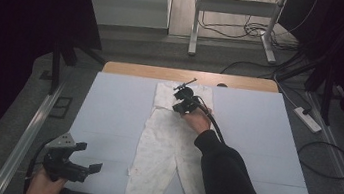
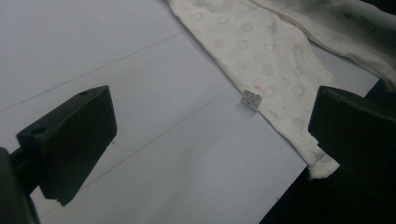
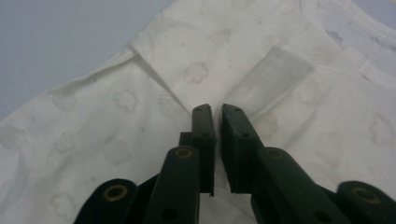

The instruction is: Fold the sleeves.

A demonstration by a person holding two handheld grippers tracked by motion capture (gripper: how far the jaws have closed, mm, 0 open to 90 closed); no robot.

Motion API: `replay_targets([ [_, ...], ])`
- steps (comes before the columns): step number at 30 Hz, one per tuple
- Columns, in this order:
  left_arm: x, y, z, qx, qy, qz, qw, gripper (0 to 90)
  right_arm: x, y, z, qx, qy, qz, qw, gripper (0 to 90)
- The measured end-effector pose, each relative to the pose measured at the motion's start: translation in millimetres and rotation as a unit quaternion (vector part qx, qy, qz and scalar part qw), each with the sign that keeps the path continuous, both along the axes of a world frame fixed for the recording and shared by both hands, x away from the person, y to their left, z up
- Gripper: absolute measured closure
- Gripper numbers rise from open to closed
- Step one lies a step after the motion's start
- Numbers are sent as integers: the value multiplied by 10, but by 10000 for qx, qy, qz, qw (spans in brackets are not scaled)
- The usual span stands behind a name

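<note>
One white garment point(image 1: 166, 146) lies flat on the table point(image 1: 256, 133) (pale sheet).

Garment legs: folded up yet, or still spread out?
Spread. In the high view the white garment lies flat on the table, both legs stretched toward the near edge, side by side.

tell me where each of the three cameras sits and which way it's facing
High view: fixed above the person's side, looking forward and down on the table; shows both forearms, the left gripper and right gripper.
Left gripper view: rides the left gripper, looking between its wide-apart jaws at the garment's leg and small tag.
Right gripper view: rides the right gripper, jaws nearly together over the garment's upper part.
Shared: the white patterned garment lies in all three.
</note>
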State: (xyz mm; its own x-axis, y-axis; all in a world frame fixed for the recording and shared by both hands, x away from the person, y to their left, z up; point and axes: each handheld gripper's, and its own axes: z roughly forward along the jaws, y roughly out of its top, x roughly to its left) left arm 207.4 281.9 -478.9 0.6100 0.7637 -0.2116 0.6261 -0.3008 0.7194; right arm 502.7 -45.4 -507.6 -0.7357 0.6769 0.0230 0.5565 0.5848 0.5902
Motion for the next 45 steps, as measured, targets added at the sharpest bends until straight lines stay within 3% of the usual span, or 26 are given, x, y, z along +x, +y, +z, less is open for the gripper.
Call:
replay_targets([
  [3, 0, -1, 0, 3, 0, -2, 10000, 12, 2, 21, 23, 170, 72, -50, 9998, 750],
  [7, 0, -1, 0, 2, -1, -3, 10000, 12, -16, 66, 61, 196, 16, -57, 9998, 670],
  [15, 0, 1, -1, -1, 2, -6, 10000, 12, -33, 53, 67, -71, -126, -164, 9998, 342],
  [22, 1, 0, -1, -2, 7, -3, 10000, 12, -42, -6, 87, -111, 26, -109, 9999, 188],
  [26, 2, 0, -1, -7, 12, 0, 10000, 12, -55, -53, 101, -27, 140, -4, 9999, 161],
  [45, 6, 8, -4, -50, 27, 6, 10000, 13, -114, -182, 154, 22, 65, 49, 10000, 61],
])
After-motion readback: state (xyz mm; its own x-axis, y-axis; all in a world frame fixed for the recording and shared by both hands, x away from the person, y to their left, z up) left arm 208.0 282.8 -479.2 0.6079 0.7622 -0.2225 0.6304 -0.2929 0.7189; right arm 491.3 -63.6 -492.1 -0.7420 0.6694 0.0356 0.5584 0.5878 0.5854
